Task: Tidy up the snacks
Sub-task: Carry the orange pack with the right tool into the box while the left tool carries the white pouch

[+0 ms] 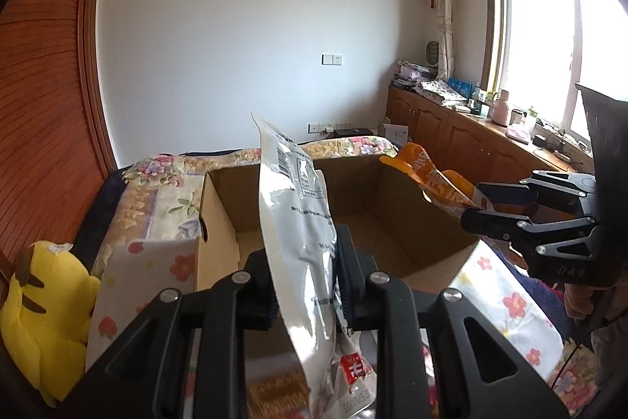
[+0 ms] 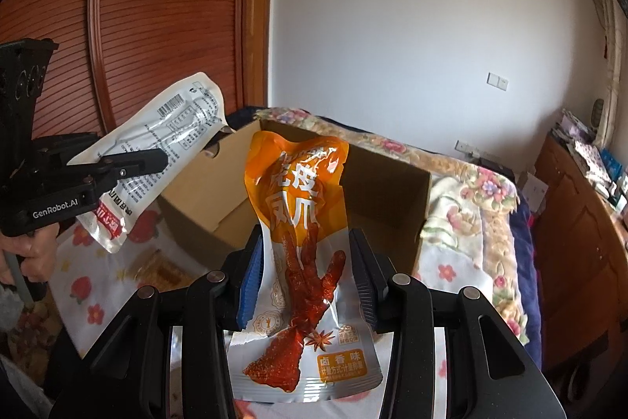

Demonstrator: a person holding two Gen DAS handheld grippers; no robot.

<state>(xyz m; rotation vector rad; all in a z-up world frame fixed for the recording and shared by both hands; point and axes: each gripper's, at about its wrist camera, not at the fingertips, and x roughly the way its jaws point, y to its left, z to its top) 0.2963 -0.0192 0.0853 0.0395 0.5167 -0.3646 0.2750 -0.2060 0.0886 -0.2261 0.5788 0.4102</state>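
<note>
A silver snack pouch (image 1: 302,222) is clamped in the left gripper (image 1: 304,285) above the cardboard box (image 1: 392,207). An orange chicken-feet pouch (image 2: 302,242) is gripped by the right gripper (image 2: 306,277) beside that box.

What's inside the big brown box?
The box shows only bare cardboard floor and walls inside. The white packet held in front hides a strip of the floor, so something could be there.
</note>
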